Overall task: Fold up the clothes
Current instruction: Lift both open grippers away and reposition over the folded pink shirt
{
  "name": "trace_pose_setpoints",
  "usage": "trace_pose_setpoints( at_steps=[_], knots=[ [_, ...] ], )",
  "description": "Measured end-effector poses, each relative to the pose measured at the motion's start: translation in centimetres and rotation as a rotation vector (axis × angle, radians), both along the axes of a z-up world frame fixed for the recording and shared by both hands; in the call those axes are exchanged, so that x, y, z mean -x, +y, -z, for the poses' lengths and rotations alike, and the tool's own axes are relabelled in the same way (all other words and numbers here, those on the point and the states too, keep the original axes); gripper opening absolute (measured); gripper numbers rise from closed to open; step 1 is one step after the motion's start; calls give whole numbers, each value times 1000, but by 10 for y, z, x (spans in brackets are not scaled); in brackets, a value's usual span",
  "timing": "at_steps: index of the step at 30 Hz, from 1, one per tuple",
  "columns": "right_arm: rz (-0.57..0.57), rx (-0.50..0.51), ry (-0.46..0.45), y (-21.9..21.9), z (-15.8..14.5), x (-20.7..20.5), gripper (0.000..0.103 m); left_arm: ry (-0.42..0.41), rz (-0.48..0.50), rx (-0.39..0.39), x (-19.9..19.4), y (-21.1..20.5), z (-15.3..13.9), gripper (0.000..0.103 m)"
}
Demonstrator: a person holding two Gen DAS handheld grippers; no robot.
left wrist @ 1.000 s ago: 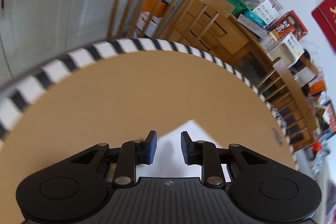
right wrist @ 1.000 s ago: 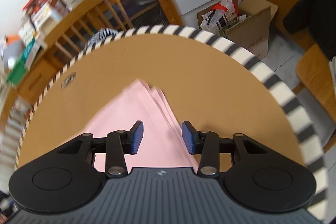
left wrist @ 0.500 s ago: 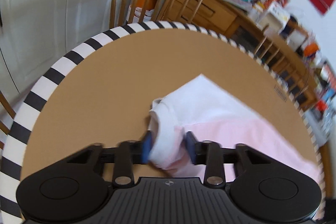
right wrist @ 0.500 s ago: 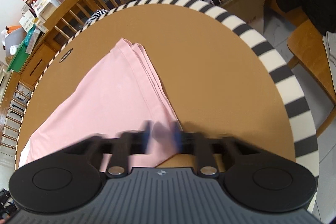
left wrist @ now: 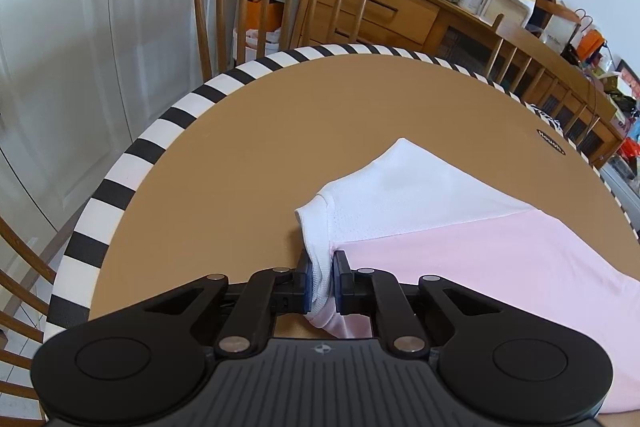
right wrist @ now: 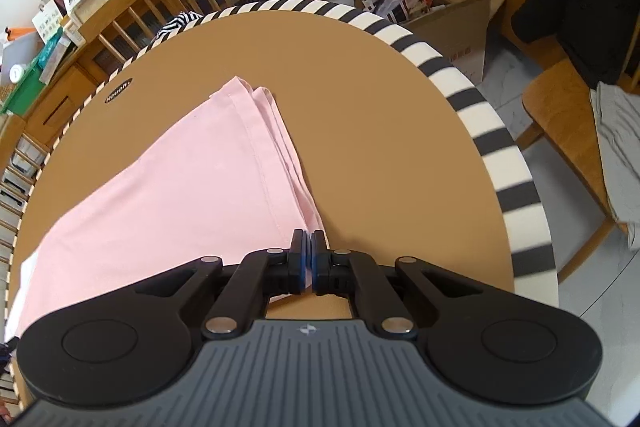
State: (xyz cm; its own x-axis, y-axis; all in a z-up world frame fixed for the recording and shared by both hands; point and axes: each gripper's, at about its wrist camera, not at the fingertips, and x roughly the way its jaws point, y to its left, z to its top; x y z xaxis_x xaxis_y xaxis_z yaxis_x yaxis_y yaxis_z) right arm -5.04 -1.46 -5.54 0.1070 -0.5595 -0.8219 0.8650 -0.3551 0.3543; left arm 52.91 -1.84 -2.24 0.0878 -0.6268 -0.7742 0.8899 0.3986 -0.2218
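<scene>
The left gripper clamps the white collar end of the pink-and-white shirt; the right gripper pinches its pink hem corner. The shirt lies across the round table, bare tabletop beyond it toward the striped rim.

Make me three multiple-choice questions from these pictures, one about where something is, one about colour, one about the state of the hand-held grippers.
1. Where does the shirt lie?
A. on a chair
B. on the round table
C. on the floor

2. What colours is the shirt?
A. pink and white
B. blue and grey
C. all black

3. What is the left hand-held gripper doing?
A. hanging open above the table
B. shut on nothing
C. shut on the shirt's white end

Answers: 1 B, the cloth is spread on the brown top; 2 A, pink body with a white end; 3 C, white fabric sits pinched between its pads.
</scene>
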Motion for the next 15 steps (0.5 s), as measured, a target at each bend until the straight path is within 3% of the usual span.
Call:
trace_pose_setpoints(
  at_steps=[6,9,12,13,15],
  knots=[
    [53,0,-39,14,-4,1,2,-11,15,-21,-1,-6,6,12],
    [13,-45,74,12,2,-2,2,-37,27,-31,2,-8,6,12],
    [32,-91,83,14,17,5,1,-45,20,-48,5,-12,5,18],
    [31,-71,85,17,13,5,1,-47,10,-64,5,-13,3,28],
    [26,-28,90,23,6,5,2,-67,-26,-75,6,-8,-6,33]
  ],
)
